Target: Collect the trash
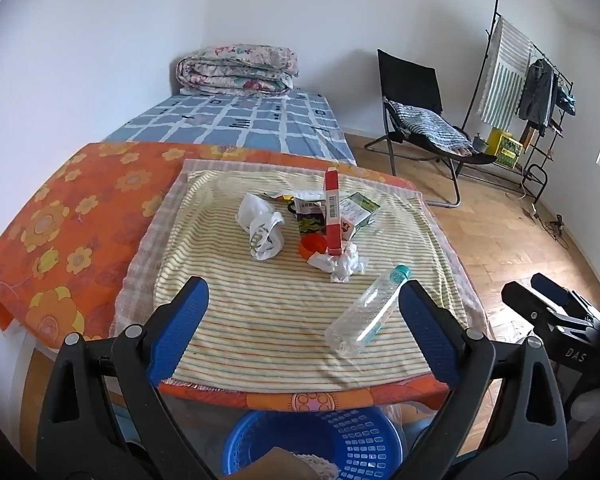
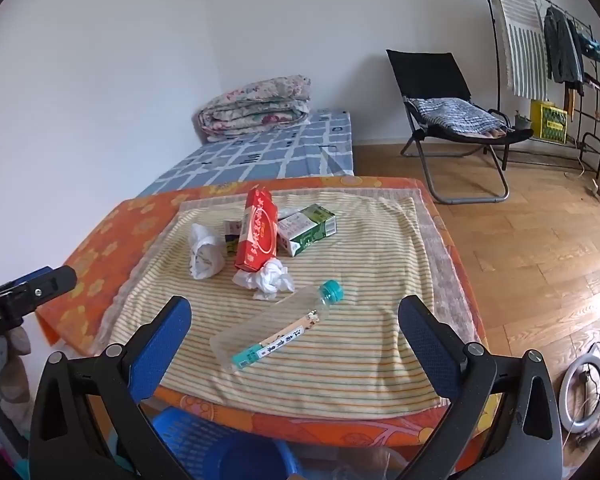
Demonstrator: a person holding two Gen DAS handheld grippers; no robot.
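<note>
Both grippers are hovering with fingers spread wide and gripping nothing, the left gripper (image 1: 302, 300) and right gripper (image 2: 294, 320) facing the striped worktop (image 1: 268, 320). The clear plastic bottle (image 2: 276, 328) is lying between the right fingers, crumpled tissue (image 2: 266, 276) and red carton (image 2: 257, 236) just beyond, blue basket (image 1: 320, 444) sitting below the left fingers.

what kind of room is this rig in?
Most likely a bedroom in a home. A bed with a blue checked sheet carries a folded floral quilt, a clothes rack holds hanging garments, and a folding chair stands on wood flooring. The trash lies on a cloth-covered table.
</note>
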